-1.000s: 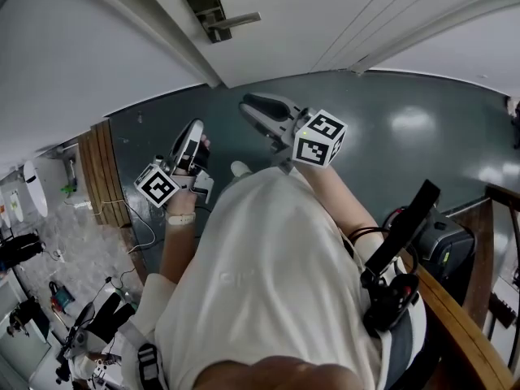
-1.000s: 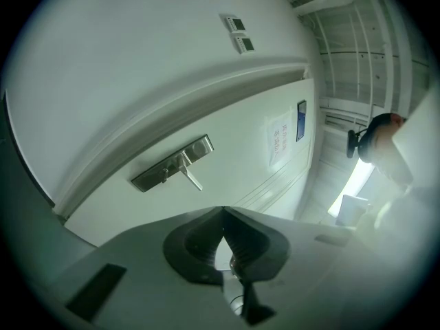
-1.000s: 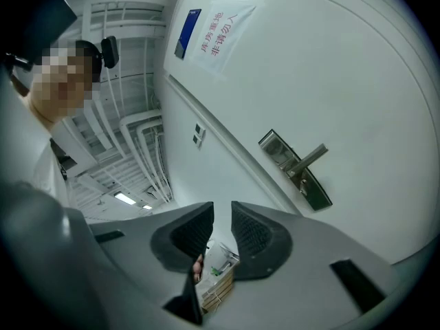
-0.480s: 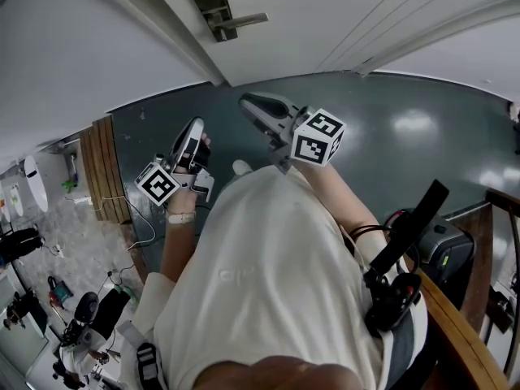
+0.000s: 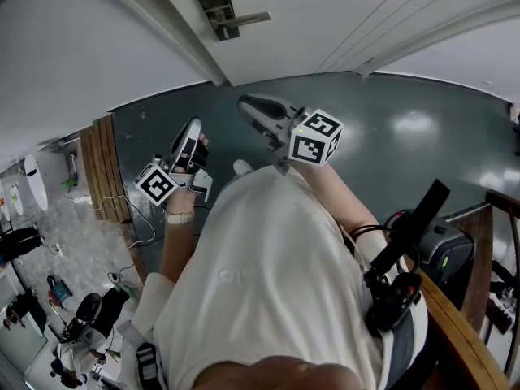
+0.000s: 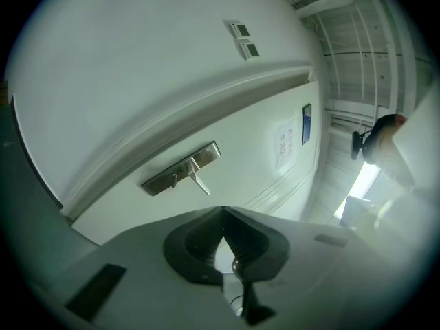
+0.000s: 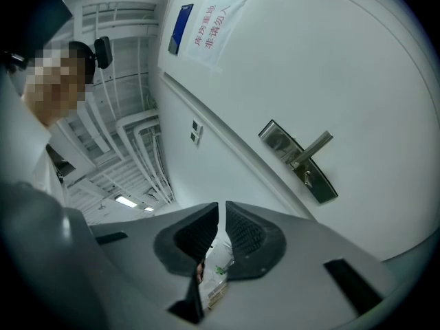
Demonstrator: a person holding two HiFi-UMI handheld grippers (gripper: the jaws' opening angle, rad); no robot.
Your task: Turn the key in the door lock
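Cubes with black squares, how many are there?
2. One cube sits on the left gripper, the other on the right gripper. None seem hidden.

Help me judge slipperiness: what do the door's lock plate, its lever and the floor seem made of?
The rectangular silver lock plate and its straight lever look like satin metal: grey, with a dull sheen. The dark teal floor looks like a glossy coating or paint, mirroring lights; what lies beneath is unclear.
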